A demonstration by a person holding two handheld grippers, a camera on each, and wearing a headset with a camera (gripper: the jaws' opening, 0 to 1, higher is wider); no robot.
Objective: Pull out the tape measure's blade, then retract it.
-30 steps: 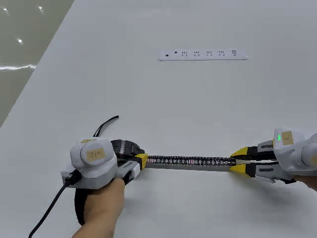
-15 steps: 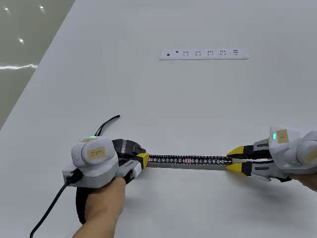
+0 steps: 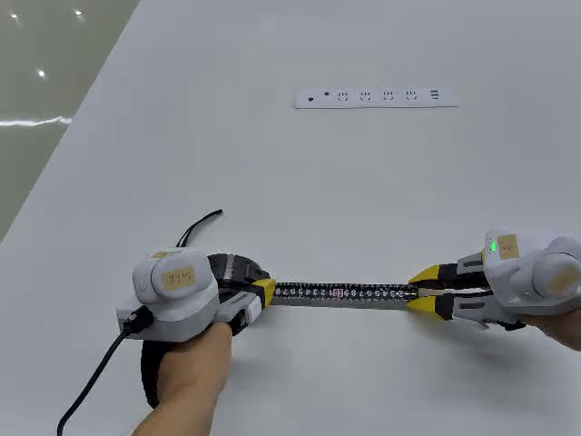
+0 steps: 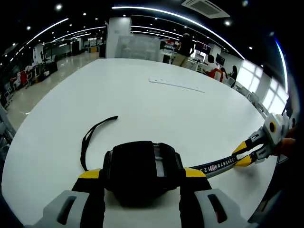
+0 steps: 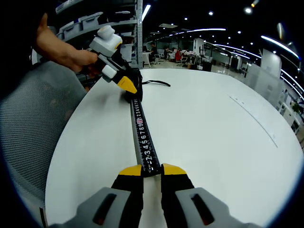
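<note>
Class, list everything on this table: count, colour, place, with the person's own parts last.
table: one, white, under everything
power strip: one, white, far side
tape measure: one, black, near left
blade: one, dark with white numerals, drawn out rightward
strap: one, black, behind the tape measure
cable: one, black, near left, trailing toward the person
left gripper: one, white and yellow, shut on tape measure
right gripper: one, white and yellow, shut on blade
left hand, right hand: holding the grippers

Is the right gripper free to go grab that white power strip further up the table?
Probably not yet: the right gripper is shut on the blade, though nothing lies between it and the power strip.
</note>
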